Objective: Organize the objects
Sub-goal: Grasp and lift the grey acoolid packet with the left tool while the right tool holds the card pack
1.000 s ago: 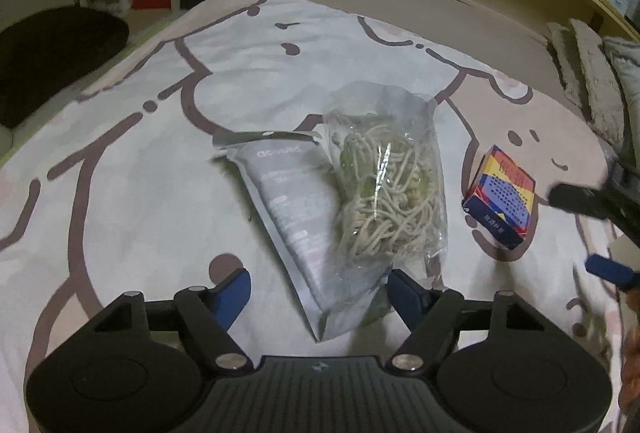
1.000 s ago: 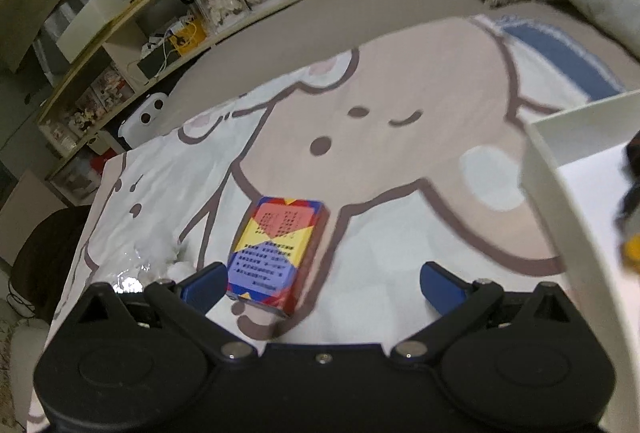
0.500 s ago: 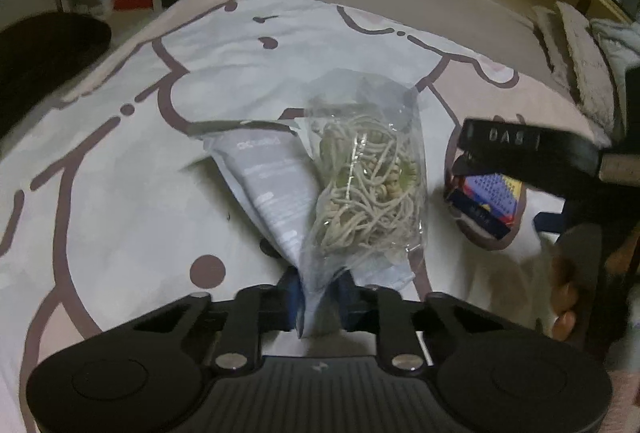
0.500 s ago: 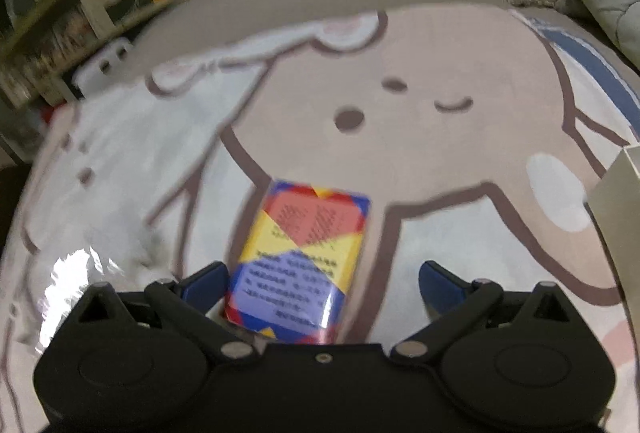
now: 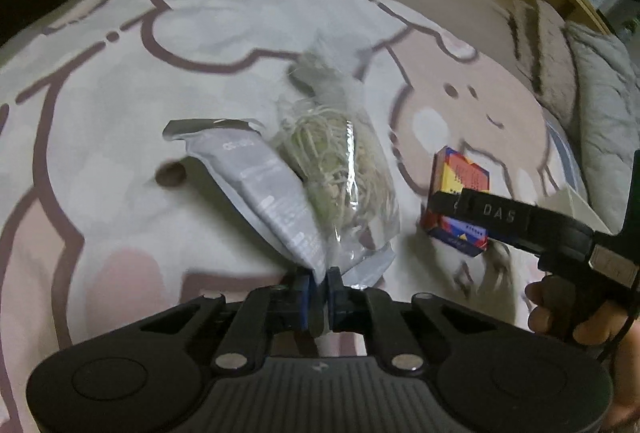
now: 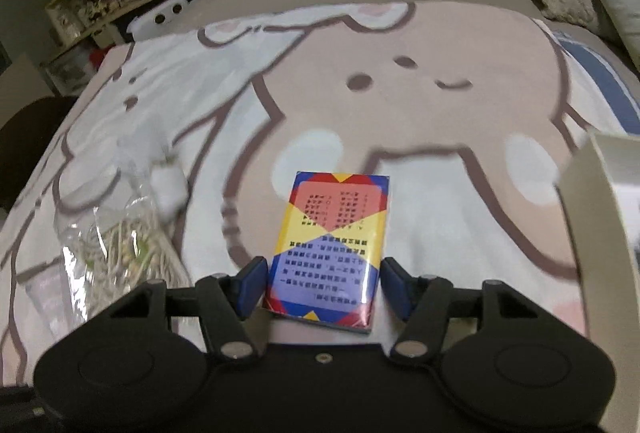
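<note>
Pale cartoon-print blanket (image 5: 120,121) covers the bed under everything, bear face plain in the right wrist view (image 6: 400,93). Only the right view shows a white box (image 6: 592,201) wall at the right edge; contents not visible. Only the left view shows the right gripper (image 5: 456,207) from outside, its black arm reaching in from the right with a hand (image 5: 568,313) on the grip. Left gripper (image 5: 319,291) is low over the blanket, jaws clenched on the near corner of a grey pouch (image 5: 264,189) and a clear bag (image 5: 344,169) overlapping it; the bag holds pale noodle-like strands. Right view catches that bag (image 6: 116,245) at its left, blurred. Right gripper (image 6: 320,285) jaws straddle the near end of a colourful card box (image 6: 332,249), pads just beside its sides; whether they grip it I cannot tell. Card box lies flat in the right view, right of the bag.
</note>
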Tool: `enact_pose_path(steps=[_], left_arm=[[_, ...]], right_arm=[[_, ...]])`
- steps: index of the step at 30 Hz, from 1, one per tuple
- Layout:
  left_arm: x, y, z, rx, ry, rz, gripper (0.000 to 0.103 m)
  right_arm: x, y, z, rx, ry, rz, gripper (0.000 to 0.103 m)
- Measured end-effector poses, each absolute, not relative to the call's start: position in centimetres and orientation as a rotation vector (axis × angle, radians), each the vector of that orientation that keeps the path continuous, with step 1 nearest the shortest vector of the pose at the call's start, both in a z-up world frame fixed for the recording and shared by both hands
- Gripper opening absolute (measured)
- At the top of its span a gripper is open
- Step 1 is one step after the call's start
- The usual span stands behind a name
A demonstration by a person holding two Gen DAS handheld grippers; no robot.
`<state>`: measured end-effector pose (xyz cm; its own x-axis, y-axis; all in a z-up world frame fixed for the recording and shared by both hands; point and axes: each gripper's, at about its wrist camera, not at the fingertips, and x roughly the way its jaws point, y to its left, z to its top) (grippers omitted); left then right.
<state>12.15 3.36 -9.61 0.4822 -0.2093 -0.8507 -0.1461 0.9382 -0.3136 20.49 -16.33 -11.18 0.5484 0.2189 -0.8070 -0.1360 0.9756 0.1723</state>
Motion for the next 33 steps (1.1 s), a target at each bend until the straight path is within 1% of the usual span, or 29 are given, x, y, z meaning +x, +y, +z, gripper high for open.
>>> enact_pose_path(steps=[11,17,21,25,27,28,29,30,31,32,33], left_arm=[[8.7,2.0,-8.5,-0.237,1.174,-0.169,0.008],[6.6,1.8,-8.3,-0.087,1.217,-0.264,0.009],[5.9,3.5,-7.8,-0.088,1.220,-0.223,0.010],[5.7,6.4,-8.0,-0.183,1.231,-0.065,0.024],[5.8,7.4,-8.0,-0.209,1.230,0.011,0.026],[5.8,7.8,-7.9,-0.221,1.222,0.042,0.032],[5.8,8.1,-7.7,-0.234,1.208,0.069,0.045],[5.8,8.3,-7.5,-0.244,1.187,0.085,0.053],[5.7,8.3,-7.1,-0.261,1.155,0.093,0.072],[5.6,8.3,-6.7,-0.284,1.109,0.088,0.088],[5.8,8.0,-6.5,-0.294,1.084,0.082,0.091]], right_arm=[[13.6,-20.6,-10.9,0.125,1.074,0.185,0.063],[10.2,-20.9,-10.8,0.067,1.113,0.233,0.063],[8.6,-20.6,-10.5,0.018,1.127,0.274,0.063],[7.4,-20.5,-10.3,-0.022,1.147,0.327,0.063],[6.9,-20.6,-10.1,-0.021,1.157,0.331,0.063],[6.7,-20.6,-10.1,-0.016,1.165,0.331,0.063],[6.5,-20.7,-10.0,-0.009,1.171,0.329,0.063],[6.3,-20.8,-9.9,-0.001,1.175,0.328,0.063],[6.2,-20.9,-9.8,0.011,1.180,0.326,0.063],[6.2,-21.1,-9.8,0.027,1.183,0.323,0.064],[6.2,-21.2,-9.8,0.046,1.188,0.320,0.064]])
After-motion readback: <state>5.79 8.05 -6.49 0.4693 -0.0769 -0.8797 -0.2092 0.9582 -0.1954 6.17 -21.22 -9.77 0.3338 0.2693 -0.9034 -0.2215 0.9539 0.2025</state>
